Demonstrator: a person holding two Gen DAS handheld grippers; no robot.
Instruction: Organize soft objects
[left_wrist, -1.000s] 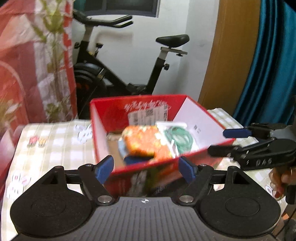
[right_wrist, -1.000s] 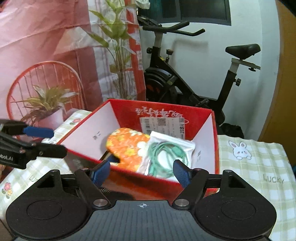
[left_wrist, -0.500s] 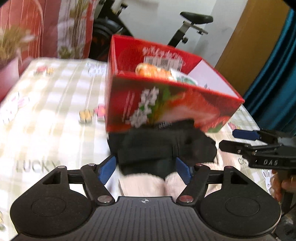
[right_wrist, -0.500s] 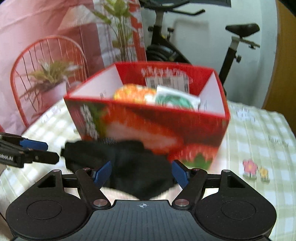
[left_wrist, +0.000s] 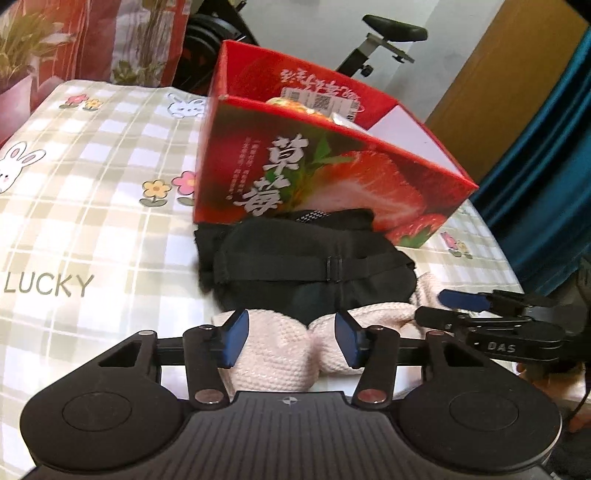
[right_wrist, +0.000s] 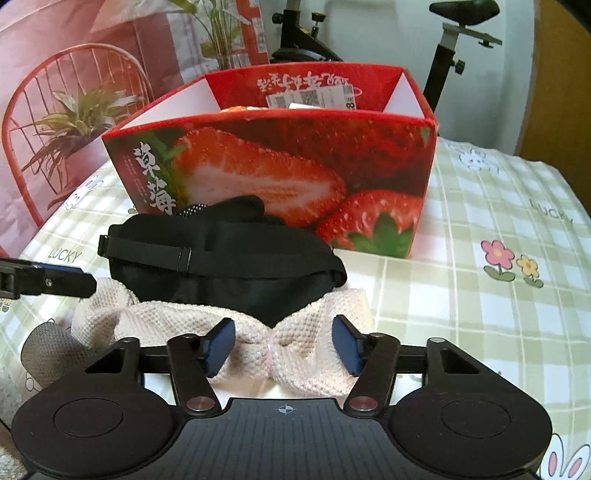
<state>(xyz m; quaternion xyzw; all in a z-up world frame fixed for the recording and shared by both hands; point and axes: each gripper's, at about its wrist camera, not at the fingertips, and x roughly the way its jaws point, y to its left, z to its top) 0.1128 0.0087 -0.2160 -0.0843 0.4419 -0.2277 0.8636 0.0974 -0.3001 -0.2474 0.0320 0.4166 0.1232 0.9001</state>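
Observation:
A pink knitted headband lies on the checked cloth in front of a red strawberry box. A black eye mask rests partly on the headband. My left gripper is low over the headband with its jaws closing; the knit lies between the blue pads and does not look squeezed. My right gripper is also closing around the headband's pinched middle. Each gripper shows in the other's view: the right gripper and the left gripper. Something orange peeks above the box rim.
The checked tablecloth spreads left and right of the box. A grey knit item lies at the left near my right gripper. An exercise bike, a blue curtain and a plant backdrop stand beyond the table.
Both grippers came down from above the open box to the table in front of it. Their jaws narrowed around the pink headband, which now fills the gap between the pads.

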